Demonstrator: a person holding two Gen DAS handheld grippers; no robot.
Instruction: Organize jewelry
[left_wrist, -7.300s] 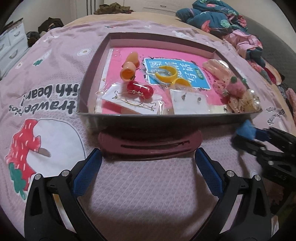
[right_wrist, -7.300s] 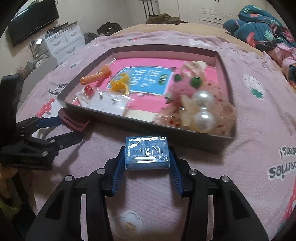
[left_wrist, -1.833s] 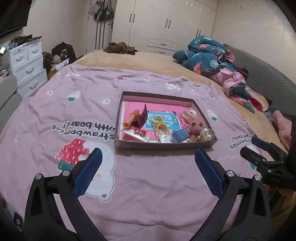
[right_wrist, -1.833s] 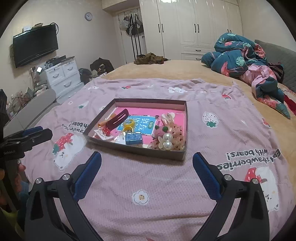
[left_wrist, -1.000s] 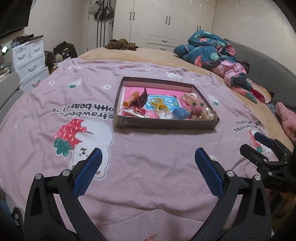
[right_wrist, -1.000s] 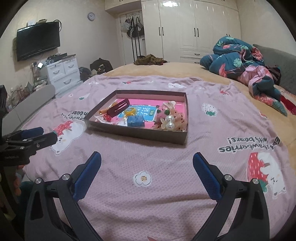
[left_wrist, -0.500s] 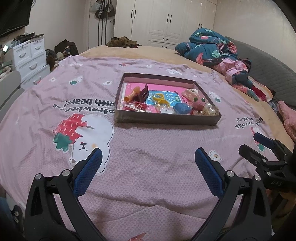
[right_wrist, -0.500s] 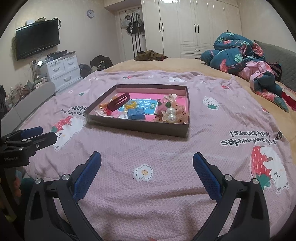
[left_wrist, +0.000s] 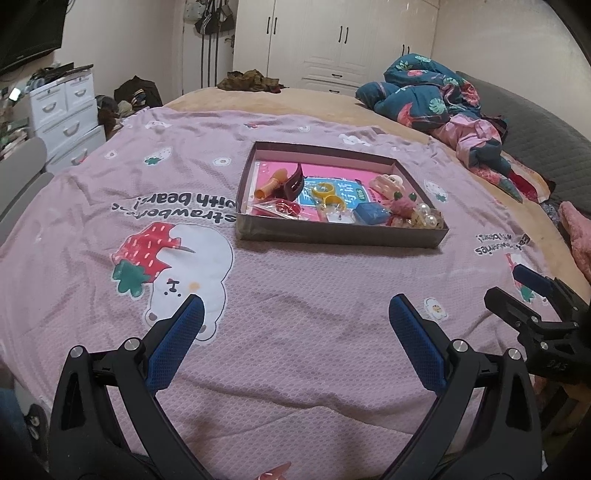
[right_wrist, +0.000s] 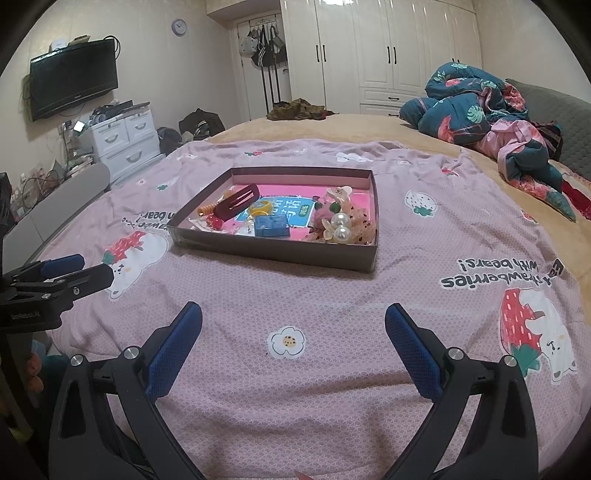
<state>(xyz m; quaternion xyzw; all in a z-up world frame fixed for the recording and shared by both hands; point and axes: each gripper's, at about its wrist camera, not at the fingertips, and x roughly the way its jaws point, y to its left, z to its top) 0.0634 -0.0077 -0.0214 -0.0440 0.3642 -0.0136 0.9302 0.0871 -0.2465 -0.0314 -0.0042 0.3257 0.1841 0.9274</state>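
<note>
Left wrist view shows left gripper (left_wrist: 293, 345) and right gripper (right_wrist: 293, 345) both spread wide, empty, well short of the tray (left_wrist: 340, 234) holding jewelry (left_wrist: 424, 216).

The near wall of the tray (left_wrist: 340, 234) hides the bottom part of the things right behind it, like the clear packets (left_wrist: 275, 208) and the pearl beads (left_wrist: 424, 218). The maroon hair clip (left_wrist: 293, 182) covers part of the orange piece (left_wrist: 271, 183) next to it. The words on the blue card (right_wrist: 291, 212) are too small to read, and things lie on top of it. The pink fluffy pile (right_wrist: 345, 221) is a jumble, so its pieces are hard to tell apart. The right gripper (left_wrist: 532, 295) is cut off at the side edge in the left view. The left gripper (right_wrist: 59, 275) is cut off the same way in the right view.
</note>
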